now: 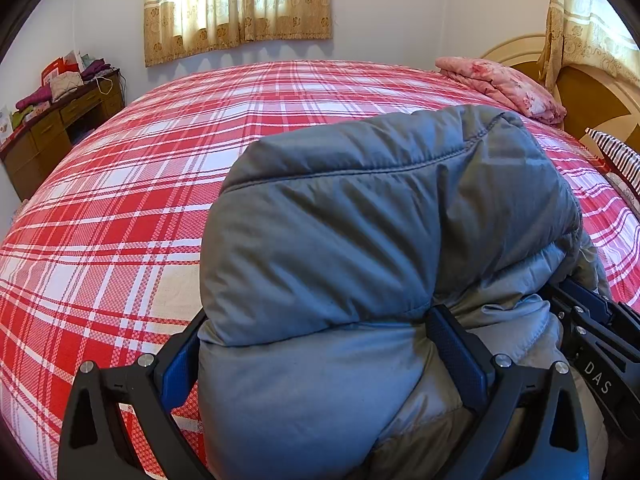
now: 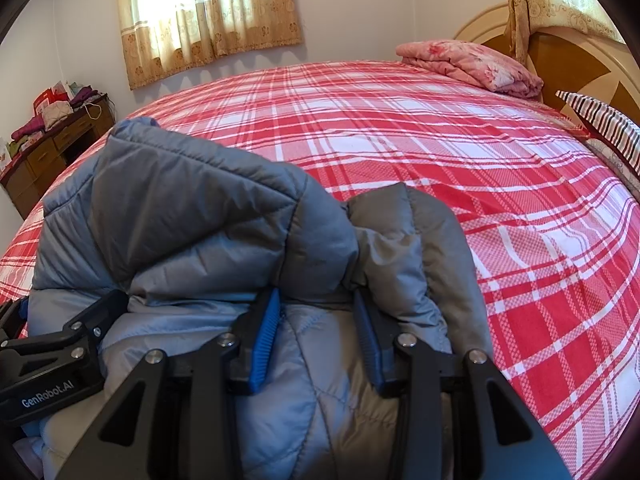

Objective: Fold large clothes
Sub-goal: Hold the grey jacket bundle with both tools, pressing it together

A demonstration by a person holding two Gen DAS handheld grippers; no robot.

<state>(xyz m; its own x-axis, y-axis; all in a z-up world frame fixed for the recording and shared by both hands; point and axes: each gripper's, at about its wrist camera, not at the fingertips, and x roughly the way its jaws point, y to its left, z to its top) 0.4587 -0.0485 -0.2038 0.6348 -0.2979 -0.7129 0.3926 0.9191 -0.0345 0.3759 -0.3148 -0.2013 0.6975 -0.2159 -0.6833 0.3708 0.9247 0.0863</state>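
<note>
Both grippers are clamped on the same grey puffer jacket [image 1: 360, 240], which we see bunched up over the near edge of the bed [image 1: 120, 220]. On our left gripper [image 1: 320, 344] the jaws stand wide apart, with a thick fold of the padded fabric filling the whole gap and bulging over the blue pads [image 1: 460, 356]. Our right gripper [image 2: 320, 328] has a narrower hold: its 2 blue pads [image 2: 266, 336] pinch a smaller pleat of quilted cloth near a seam. Each gripper shows at the edge of the other's view, so the 2 sit close together, side by side on the bundle.

Beyond the jacket, the red and white plaid bedspread [image 2: 440, 152] lies flat. At the far right corner of the bed we see a folded pink floral blanket [image 2: 468, 64] against the wooden headboard [image 2: 560, 56], with a striped pillow [image 2: 600, 124] just beside it. A wooden counter [image 2: 48, 152] at the far left carries piled clothes [image 2: 60, 112], and beige patterned curtains [image 2: 208, 12] hang over the window.
</note>
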